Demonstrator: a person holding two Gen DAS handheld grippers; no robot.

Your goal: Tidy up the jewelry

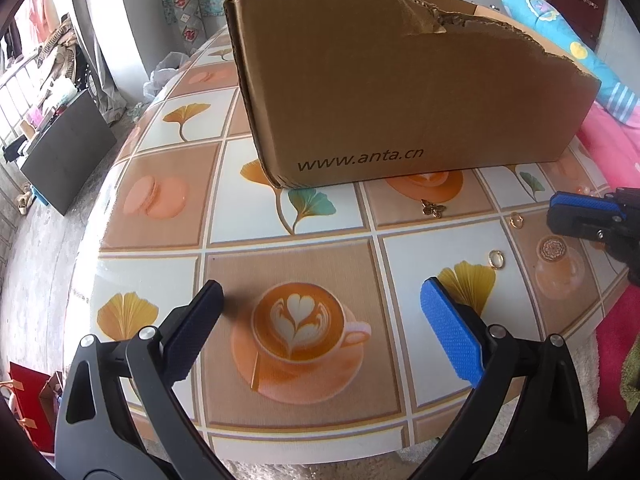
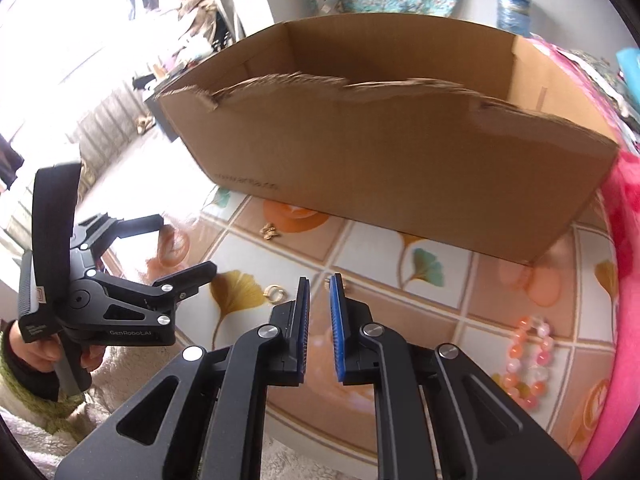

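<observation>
In the left wrist view, the left gripper [image 1: 320, 312] fills the bottom of the frame with its jaws wide apart and nothing between them, hanging over a latte cup printed on the tablecloth [image 1: 168, 280]. A torn cardboard box [image 1: 400, 92] marked with a web address takes up the upper centre. Below its front wall, right of centre, lies a gold butterfly charm [image 1: 433, 208]; further right sit a small gold ring [image 1: 516, 221], an oval gold ring [image 1: 496, 259] and a round patterned pendant [image 1: 551, 248]. The right gripper [image 1: 584, 216] enters at the right edge. In the right wrist view, the right gripper [image 2: 319, 292] rises from the bottom centre, its blue pads drawn nearly together with only a thin gap and nothing visible between them. The box [image 2: 400, 176] spans the upper half, slightly blurred. The butterfly charm [image 2: 269, 232] lies left of centre, a gold ring [image 2: 274, 293] just left of the fingertips, and a pink and orange bead bracelet [image 2: 528, 360] at lower right. The left gripper [image 2: 168, 248], jaws spread, is held by a hand [image 2: 48, 356] at the left edge.
</observation>
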